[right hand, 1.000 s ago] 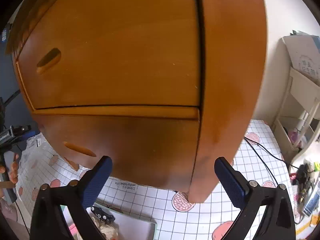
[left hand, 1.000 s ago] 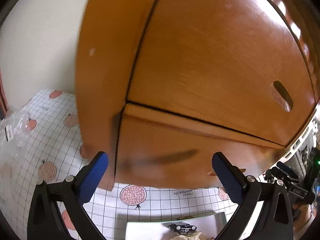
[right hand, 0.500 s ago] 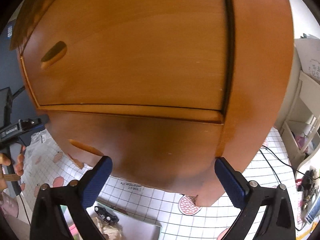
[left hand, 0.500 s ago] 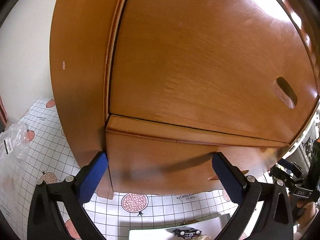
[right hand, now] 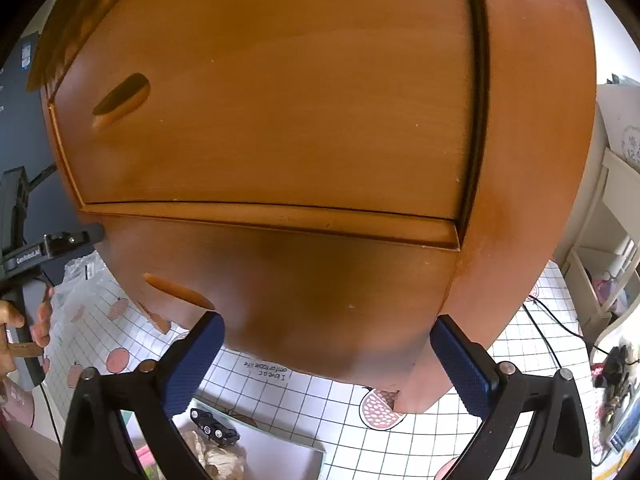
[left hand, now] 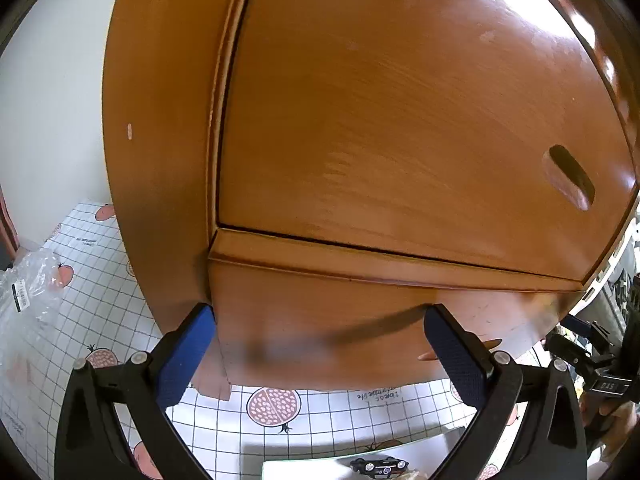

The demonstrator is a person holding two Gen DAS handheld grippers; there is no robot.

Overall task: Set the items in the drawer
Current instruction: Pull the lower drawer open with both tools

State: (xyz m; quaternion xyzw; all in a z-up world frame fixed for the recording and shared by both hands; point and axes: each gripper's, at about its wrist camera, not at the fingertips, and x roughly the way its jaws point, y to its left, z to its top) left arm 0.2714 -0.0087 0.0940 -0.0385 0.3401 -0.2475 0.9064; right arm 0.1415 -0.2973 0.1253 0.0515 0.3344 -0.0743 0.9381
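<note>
A brown wooden drawer cabinet fills both views. Its upper drawer front (left hand: 400,128) (right hand: 272,92) sits flush, with a slot handle (left hand: 570,178) (right hand: 122,98). The lower drawer (left hand: 340,320) (right hand: 280,292) sticks out a little from the frame; its slot handle (right hand: 180,290) shows. My left gripper (left hand: 320,356) is open against the lower drawer front near its left edge. My right gripper (right hand: 326,360) is open near its right edge. Nothing is between either pair of fingers. A small black toy car (left hand: 378,466) (right hand: 214,426) lies on a white tray (right hand: 276,452) below.
The cabinet stands on a white grid-patterned cloth (left hand: 100,312) with pomegranate prints. A clear plastic bag (left hand: 28,292) lies at the left. A cable (right hand: 556,324) and white shelves (right hand: 612,232) are at the right. A person's hand (right hand: 28,320) holds the left gripper's handle.
Both grippers have moved in closer to the cabinet and slightly outward, so the lower drawer front looms larger and its side edges line up with the outer fingers.
</note>
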